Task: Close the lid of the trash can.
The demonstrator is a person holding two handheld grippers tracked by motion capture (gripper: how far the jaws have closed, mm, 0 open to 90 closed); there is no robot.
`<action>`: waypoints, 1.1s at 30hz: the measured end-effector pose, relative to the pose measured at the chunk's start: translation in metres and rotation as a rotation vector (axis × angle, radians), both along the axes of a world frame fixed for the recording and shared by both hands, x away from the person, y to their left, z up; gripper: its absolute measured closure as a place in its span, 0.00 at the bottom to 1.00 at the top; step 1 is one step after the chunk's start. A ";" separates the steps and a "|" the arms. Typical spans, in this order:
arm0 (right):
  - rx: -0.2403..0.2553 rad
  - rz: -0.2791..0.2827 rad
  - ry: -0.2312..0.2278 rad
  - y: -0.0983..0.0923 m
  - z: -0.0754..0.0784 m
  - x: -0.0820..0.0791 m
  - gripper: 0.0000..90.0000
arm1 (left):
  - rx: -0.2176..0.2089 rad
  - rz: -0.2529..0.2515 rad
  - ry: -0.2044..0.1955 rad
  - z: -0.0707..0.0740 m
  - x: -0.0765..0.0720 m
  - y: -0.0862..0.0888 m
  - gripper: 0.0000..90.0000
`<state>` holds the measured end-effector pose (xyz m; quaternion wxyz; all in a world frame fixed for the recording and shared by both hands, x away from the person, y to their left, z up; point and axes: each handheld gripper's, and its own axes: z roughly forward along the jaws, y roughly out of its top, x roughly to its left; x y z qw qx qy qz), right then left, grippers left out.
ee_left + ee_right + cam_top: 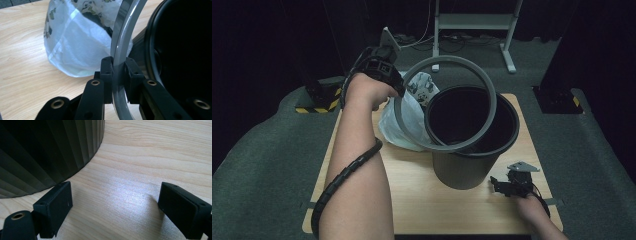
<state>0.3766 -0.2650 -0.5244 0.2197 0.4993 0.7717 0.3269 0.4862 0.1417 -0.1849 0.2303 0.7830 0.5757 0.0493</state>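
My left gripper (119,75) is clamped on the grey ring (492,95) — its pads pinch the thin band from both faces. The ring is held tilted in the air, its lower arc dipping over the near rim of the black bin (507,142), its upper arc well above it. Judgement: the ring looks like light, stiff plastic with a glossy, probably slippery surface, so an edge grip on the flat band, as now, seems the sound one; held at one point, it may swing. The white bag (404,120) lies on the table (412,200) just beside the bin — soft, thin film, easily snagged. My right gripper (115,206) rests low near the bin's ribbed wall, jaws wide apart, holding nothing.
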 end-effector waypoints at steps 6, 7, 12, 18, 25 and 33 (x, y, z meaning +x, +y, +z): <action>-0.001 0.001 -0.002 0.000 0.000 0.000 0.13 | 0.001 -0.023 0.006 -0.003 0.005 -0.018 0.87; -0.001 0.003 -0.001 0.000 0.000 0.000 0.13 | 0.004 -0.031 0.008 -0.003 0.006 -0.021 0.87; -0.001 0.003 -0.002 0.000 0.000 0.000 0.13 | 0.003 -0.045 0.012 -0.006 0.009 -0.033 0.87; 0.000 0.008 0.000 0.000 0.000 0.000 0.13 | 0.017 -0.052 0.014 -0.006 0.012 -0.045 0.87; 0.000 0.012 0.000 0.000 0.000 0.000 0.13 | 0.021 -0.074 0.026 -0.013 0.014 -0.061 0.87; 0.000 0.015 0.000 0.000 0.000 0.000 0.13 | 0.041 -0.085 0.033 -0.017 0.016 -0.073 0.87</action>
